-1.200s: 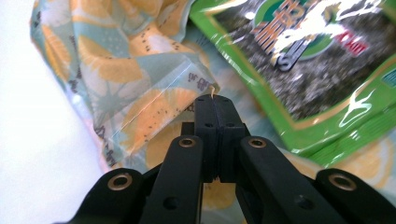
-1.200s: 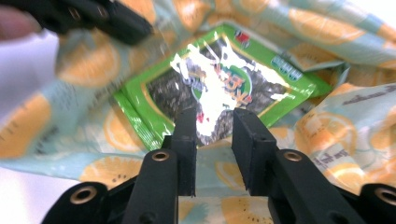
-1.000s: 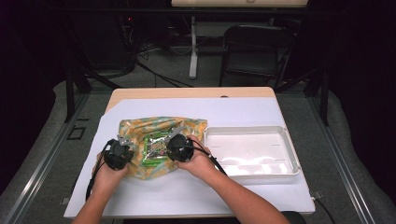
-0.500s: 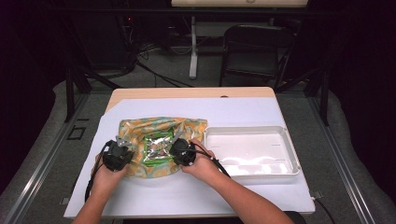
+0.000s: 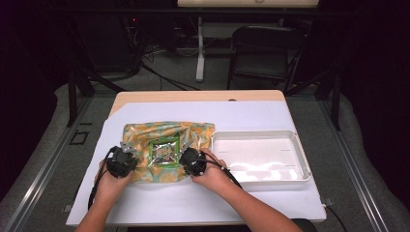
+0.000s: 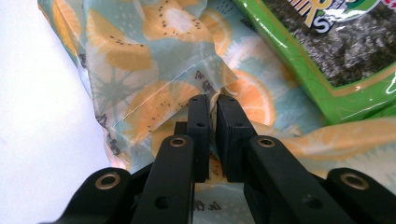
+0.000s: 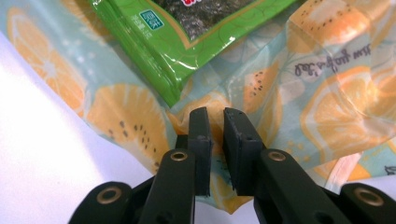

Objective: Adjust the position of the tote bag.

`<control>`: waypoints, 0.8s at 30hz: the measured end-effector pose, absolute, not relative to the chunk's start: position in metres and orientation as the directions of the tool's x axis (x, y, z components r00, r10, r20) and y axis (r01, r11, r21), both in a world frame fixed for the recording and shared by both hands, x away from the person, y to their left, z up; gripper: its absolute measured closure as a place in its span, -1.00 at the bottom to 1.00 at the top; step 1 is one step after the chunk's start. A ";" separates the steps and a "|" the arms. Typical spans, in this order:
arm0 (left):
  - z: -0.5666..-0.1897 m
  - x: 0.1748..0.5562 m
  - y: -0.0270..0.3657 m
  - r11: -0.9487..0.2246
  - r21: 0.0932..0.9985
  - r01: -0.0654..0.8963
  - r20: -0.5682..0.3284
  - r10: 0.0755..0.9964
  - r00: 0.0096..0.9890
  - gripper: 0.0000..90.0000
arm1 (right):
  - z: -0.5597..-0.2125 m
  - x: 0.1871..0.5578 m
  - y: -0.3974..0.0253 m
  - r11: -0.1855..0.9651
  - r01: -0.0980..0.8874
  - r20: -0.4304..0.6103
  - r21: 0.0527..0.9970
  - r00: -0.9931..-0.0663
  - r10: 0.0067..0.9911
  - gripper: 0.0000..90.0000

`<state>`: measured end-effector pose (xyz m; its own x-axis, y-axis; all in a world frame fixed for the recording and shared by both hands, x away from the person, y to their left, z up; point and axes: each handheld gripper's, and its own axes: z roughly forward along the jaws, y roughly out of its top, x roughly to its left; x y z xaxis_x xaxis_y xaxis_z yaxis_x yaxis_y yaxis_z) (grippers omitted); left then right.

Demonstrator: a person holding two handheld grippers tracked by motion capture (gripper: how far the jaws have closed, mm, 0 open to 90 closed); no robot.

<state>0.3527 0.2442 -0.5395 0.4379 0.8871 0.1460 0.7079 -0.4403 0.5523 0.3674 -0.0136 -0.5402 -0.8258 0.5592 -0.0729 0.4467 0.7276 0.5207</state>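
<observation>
Left gripper view: the left gripper [image 6: 212, 100] is clenched on a fold of the bag [image 6: 140, 70], its jaws nearly together with the printed film pinched between them. In the right gripper view the right gripper [image 7: 215, 114] likewise grasps the bag's near edge. A green packet [image 7: 187, 32] lies on the bag just beyond both. In the high view the bag rests flat on the table [image 5: 251, 113], left of the white tray [image 5: 302, 159].
</observation>
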 end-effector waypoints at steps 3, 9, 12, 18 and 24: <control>-0.541 0.353 0.246 -0.435 0.548 0.715 0.141 0.890 0.433 0.87 | -0.541 0.365 -0.016 0.715 0.451 -0.071 0.534 -0.819 0.569 0.80; -0.542 0.353 0.248 -0.428 0.546 0.721 0.139 0.894 0.425 0.88 | -0.543 0.363 -0.020 0.706 0.448 -0.077 0.549 -0.814 0.576 0.81; -0.542 0.354 0.250 -0.424 0.545 0.723 0.137 0.896 0.421 0.90 | -0.544 0.362 -0.023 0.695 0.450 -0.073 0.561 -0.809 0.583 0.82; -0.542 0.354 0.253 -0.410 0.548 0.729 0.127 0.902 0.412 0.91 | -0.545 0.363 -0.027 0.684 0.459 -0.068 0.567 -0.801 0.594 0.83; -0.532 0.351 0.253 -0.382 0.589 0.712 0.097 0.908 0.406 0.82 | -0.545 0.363 -0.028 0.667 0.472 -0.052 0.576 -0.793 0.607 0.81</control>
<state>0.3510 0.2525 -0.5322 0.4065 0.9085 0.0971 0.7123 -0.3817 0.5890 0.3627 -0.0280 -0.5452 -0.7932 0.6067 -0.0525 0.4723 0.6673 0.5759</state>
